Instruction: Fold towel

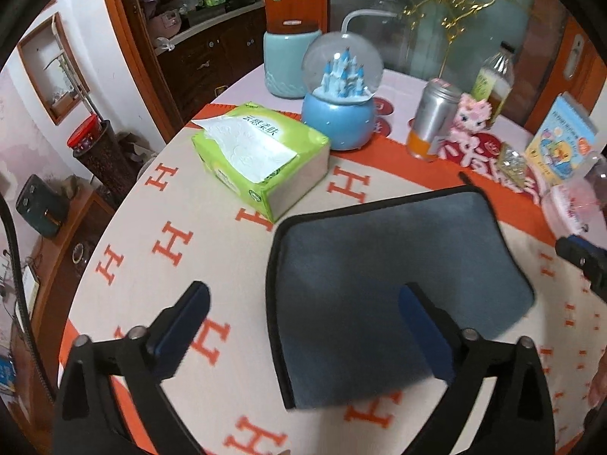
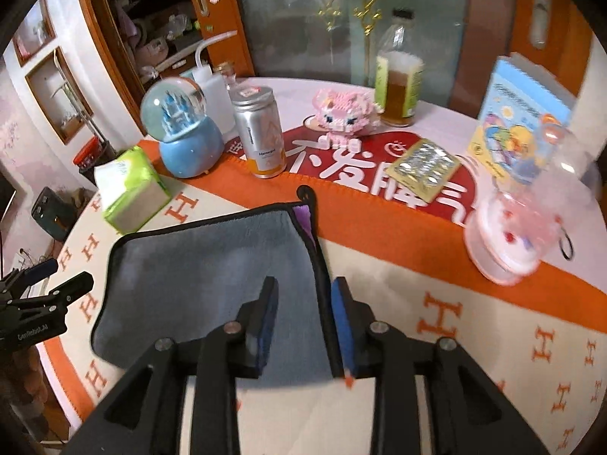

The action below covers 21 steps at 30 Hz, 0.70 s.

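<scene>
A grey-blue towel (image 1: 379,276) with black edging lies folded flat on the cream and orange tablecloth (image 1: 170,265). My left gripper (image 1: 303,303) is wide open above the towel's left edge, one finger over the cloth, the other over the towel. In the right wrist view the towel (image 2: 205,265) shows a purple inner corner at its far right. My right gripper (image 2: 303,299) is open with its fingers astride the towel's right black edge, holding nothing. Each gripper shows in the other's view, the right one (image 1: 580,258) and the left one (image 2: 41,288).
A green tissue pack (image 1: 261,155) lies just beyond the towel's left corner. Behind stand a blue snow globe (image 1: 341,94), a silver can (image 1: 432,117), a pink toy cat (image 2: 345,113), a bottle (image 2: 398,76), a blister pack (image 2: 425,167), a book (image 2: 519,129) and a pink dome toy (image 2: 519,227).
</scene>
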Each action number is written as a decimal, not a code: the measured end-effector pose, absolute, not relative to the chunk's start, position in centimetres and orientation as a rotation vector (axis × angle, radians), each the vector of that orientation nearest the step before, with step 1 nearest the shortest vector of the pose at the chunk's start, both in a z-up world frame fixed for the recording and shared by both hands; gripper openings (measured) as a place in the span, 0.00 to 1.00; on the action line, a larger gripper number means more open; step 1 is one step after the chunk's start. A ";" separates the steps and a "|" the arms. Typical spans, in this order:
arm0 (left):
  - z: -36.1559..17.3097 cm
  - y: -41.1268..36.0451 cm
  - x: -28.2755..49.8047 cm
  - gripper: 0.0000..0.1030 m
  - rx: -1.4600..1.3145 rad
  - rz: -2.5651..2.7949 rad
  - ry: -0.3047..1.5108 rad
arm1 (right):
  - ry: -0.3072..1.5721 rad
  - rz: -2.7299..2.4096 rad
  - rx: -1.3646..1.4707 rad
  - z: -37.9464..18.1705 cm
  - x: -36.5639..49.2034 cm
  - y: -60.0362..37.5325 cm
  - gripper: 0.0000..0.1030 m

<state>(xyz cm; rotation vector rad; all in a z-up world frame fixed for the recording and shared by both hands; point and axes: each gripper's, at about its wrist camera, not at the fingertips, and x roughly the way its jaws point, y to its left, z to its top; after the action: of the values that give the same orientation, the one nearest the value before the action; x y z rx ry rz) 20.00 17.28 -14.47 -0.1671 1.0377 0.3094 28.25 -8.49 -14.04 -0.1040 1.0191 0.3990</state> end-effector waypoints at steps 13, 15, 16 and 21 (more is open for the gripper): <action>-6.6 10.9 11.2 0.99 -0.137 0.210 0.924 | 0.945 0.374 -0.050 -7.4 17.3 -13.6 0.38; -5.5 9.9 10.0 0.99 -0.131 0.193 0.909 | 0.936 0.367 -0.046 -6.7 16.0 -14.2 0.39; -5.0 9.5 9.4 0.99 -0.129 0.187 0.903 | 0.924 0.360 -0.048 -6.3 15.2 -14.5 0.41; -2.6 7.5 6.5 0.99 -0.126 0.145 0.861 | 0.882 0.335 -0.054 -4.6 11.7 -15.8 0.45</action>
<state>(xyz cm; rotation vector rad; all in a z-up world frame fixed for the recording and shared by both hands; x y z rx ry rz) 6.50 7.48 -2.56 -0.1264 0.8606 0.1454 11.72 -15.84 -4.57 -0.0540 0.8817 0.3355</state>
